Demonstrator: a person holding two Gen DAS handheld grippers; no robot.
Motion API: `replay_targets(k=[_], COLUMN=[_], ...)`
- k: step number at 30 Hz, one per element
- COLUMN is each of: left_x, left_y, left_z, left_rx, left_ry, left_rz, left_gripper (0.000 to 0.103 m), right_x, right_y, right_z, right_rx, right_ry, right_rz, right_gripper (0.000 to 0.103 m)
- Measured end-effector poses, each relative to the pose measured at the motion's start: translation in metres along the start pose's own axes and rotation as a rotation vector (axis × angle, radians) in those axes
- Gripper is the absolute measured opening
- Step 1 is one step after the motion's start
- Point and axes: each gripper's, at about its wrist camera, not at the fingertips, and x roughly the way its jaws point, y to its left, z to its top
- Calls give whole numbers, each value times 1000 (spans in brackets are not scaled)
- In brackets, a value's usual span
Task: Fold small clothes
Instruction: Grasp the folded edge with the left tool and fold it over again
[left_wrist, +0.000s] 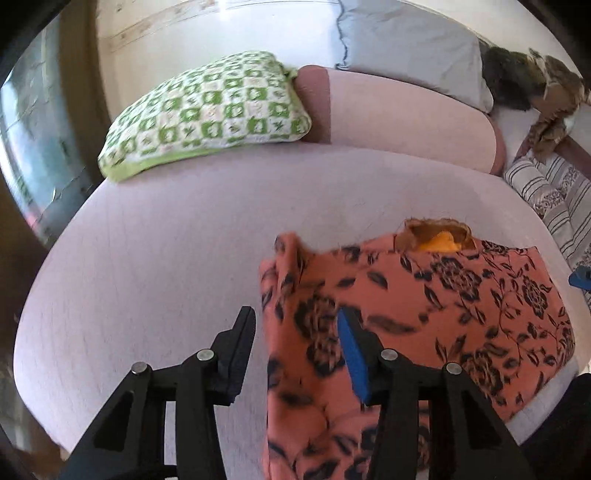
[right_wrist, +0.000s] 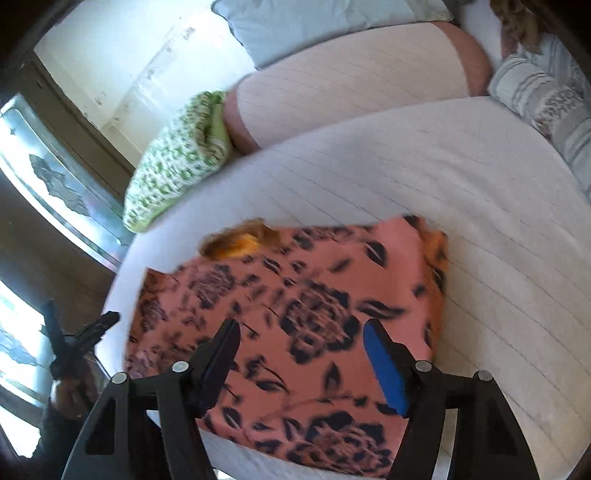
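Note:
A salmon garment (left_wrist: 443, 295) (right_wrist: 295, 280) with a dark flower print lies folded into a rough rectangle on the pale bed sheet (left_wrist: 166, 258) (right_wrist: 480, 221). Its orange neck opening (left_wrist: 439, 240) faces the far side. My left gripper (left_wrist: 295, 312) hovers open over the garment's left edge; the cloth lies under the gap and the pads do not press on it. My right gripper (right_wrist: 301, 326) stands open, jaws wide, above the middle of the garment with nothing pinched. In the right wrist view the left gripper (right_wrist: 85, 332) shows at the far left, held in a hand.
A green and white checked pillow (left_wrist: 207, 110) (right_wrist: 173, 162) and a pink bolster (left_wrist: 406, 118) (right_wrist: 351, 99) lie at the head of the bed, a grey pillow (left_wrist: 406, 44) behind them. Striped bedding (left_wrist: 546, 192) (right_wrist: 546, 96) is bunched at the right. A window (right_wrist: 55, 184) is at the left.

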Motion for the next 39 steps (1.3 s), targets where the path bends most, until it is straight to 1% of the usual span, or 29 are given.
replay_targets(k=[1, 3, 4, 6, 9, 10, 11, 12, 13, 14, 15, 17, 18, 20, 23, 24, 26, 27, 28, 29, 30, 31, 33, 34, 35, 36, 37, 38, 39], left_x=[11, 26, 40, 60, 105, 117, 119, 115, 109, 102, 96, 68, 55, 21, -15, -14, -13, -3, 11, 24, 20, 9, -7, -9, -9, -3, 1, 10, 9], left_y=[-1, -2, 1, 3, 17, 22, 27, 28, 28, 29, 30, 28, 26, 15, -8, -12, -25, -27, -26, -21, -16, -11, -10, -9, -9, -8, -12, -10, -6], left_z=[10, 19, 27, 33, 32, 28, 26, 26, 27, 27, 27, 22, 21, 10, -15, -20, -41, -52, -60, -71, -72, -70, -67, -66, -67, -70, -76, -82, -84], left_rx=[10, -2, -10, -15, -42, -56, -78, -79, -74, -72, -73, -83, -83, -68, -39, -35, -27, -16, -9, -26, -55, -92, -88, -80, -78, -74, -70, -74, -103], left_ry=[15, 47, 59, 94, 207, 239, 222, 211, 197, 178, 165, 110, 79, 13, -22, -22, 13, 62, 144, 226, 203, 160, 111, 95, 96, 125, 161, 216, 222], left_rz=[3, -11, -3, 28, 135, 133, 132, 146, 150, 162, 171, 181, 175, 127, 68, 62, 64, 96, 142, 154, 132, 131, 130, 123, 127, 144, 157, 170, 157], left_gripper=[47, 47, 47, 47, 48, 52, 55, 59, 59, 59, 59, 59, 59, 59, 59, 61, 65, 65, 65, 66, 66, 65, 66, 67, 69, 69, 70, 71, 72], right_x=[20, 37, 44, 63, 98, 112, 122, 132, 131, 124, 115, 97, 85, 60, 36, 35, 44, 56, 64, 69, 63, 54, 36, 30, 29, 32, 38, 52, 62], right_y=[7, 9, 3, 0, -34, -43, -58, -82, -99, -100, -93, -77, -68, -49, -14, -3, -1, -10, -20, -28, -31, -28, -12, -1, 4, 9, 6, -5, -13], right_z=[13, 26, 33, 42, 55, 58, 60, 58, 57, 59, 61, 60, 55, 38, 1, -18, -43, -62, -72, -80, -81, -78, -68, -63, -60, -58, -60, -65, -69], right_rx=[3, 21, 48, 74, 180, 202, 243, 334, 420, 435, 400, 313, 290, 255, 209, 205, 226, 256, 289, 325, 350, 364, 308, 266, 244, 231, 247, 283, 313], right_ry=[1, 5, 18, 30, 60, 63, 71, 87, 48, 22, 0, -20, -23, -26, 9, 26, 70, 110, 142, 154, 111, 91, 35, 17, 14, 13, 22, 57, 95], right_rz=[0, 16, 46, 75, 132, 105, 44, 13, 93, 102, 80, 27, 26, 85, 249, 297, 293, 231, 157, 126, 150, 151, 150, 175, 203, 238, 243, 208, 160], right_gripper=[72, 72, 72, 72, 73, 73, 73, 72, 72, 72, 72, 72, 72, 73, 80, 82, 82, 82, 77, 77, 77, 77, 80, 81, 81, 82, 85, 85, 81])
